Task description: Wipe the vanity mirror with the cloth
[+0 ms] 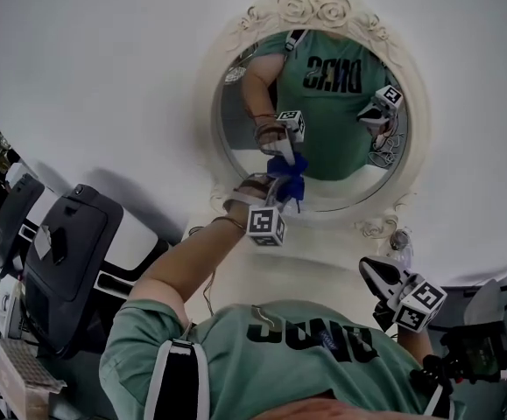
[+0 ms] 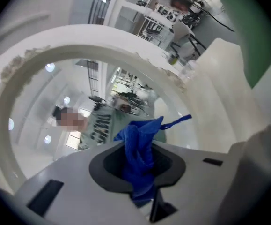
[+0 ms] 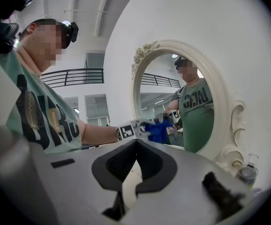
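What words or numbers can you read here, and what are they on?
Green shirt: big dark letters, upside down in the head view and reversed in the vanity mirror; I cannot read them surely.
Marker cube: black-and-white squares, no words.
Small bottle: any label is too blurred.

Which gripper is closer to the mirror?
Left. The left gripper is up at the lower glass of the vanity mirror, its jaws shut on the blue cloth. The right gripper hangs lower, below the frame's right side, away from the glass.
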`<action>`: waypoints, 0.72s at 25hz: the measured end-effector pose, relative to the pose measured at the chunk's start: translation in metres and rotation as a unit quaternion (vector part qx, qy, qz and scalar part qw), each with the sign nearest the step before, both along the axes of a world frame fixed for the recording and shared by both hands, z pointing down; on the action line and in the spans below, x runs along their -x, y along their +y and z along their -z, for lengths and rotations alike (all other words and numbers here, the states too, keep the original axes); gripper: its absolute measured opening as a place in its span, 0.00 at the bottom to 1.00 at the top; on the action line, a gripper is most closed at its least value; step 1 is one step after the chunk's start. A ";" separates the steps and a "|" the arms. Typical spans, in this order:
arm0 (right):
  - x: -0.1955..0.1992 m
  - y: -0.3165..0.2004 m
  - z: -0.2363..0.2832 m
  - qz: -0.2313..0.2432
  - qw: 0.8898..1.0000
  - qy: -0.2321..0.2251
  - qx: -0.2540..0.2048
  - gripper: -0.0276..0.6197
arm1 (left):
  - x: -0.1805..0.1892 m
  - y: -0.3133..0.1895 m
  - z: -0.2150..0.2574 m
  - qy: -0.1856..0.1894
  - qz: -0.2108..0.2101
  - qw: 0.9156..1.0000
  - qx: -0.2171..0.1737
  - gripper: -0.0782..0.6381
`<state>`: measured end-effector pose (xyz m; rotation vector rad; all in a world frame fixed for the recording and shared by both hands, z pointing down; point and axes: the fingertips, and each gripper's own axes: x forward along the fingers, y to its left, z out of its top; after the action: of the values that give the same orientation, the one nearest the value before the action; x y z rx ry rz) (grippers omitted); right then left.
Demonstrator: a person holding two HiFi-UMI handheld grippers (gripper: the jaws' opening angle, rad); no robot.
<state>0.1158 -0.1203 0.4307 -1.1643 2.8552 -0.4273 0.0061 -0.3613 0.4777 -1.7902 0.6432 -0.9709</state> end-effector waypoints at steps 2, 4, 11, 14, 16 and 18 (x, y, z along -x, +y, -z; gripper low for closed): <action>-0.001 0.000 0.000 0.000 1.000 -0.001 -0.001 0.05 | -0.010 0.002 0.089 0.054 -0.012 0.996 -0.071 0.22; 0.001 -0.001 0.002 0.002 1.000 -0.003 -0.005 0.05 | -0.014 0.005 0.176 0.106 -0.017 0.985 -0.131 0.22; 0.001 -0.002 0.004 0.002 1.000 -0.011 -0.012 0.05 | -0.006 -0.003 0.346 0.160 0.014 0.951 -0.265 0.22; -0.001 -0.001 0.003 0.001 1.000 -0.013 -0.012 0.05 | -0.005 -0.011 0.373 0.157 0.032 0.945 -0.285 0.23; -0.001 -0.001 0.003 0.001 1.000 -0.013 -0.013 0.05 | -0.007 -0.018 0.373 0.140 0.039 0.946 -0.291 0.23; -0.001 -0.001 0.004 0.000 1.000 -0.014 -0.014 0.05 | -0.008 -0.025 0.369 0.126 0.042 0.942 -0.307 0.23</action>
<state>0.1172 -0.1216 0.4272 -1.1448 2.8287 -0.3985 0.0145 -0.3863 0.1086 -1.3349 1.0591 -0.5087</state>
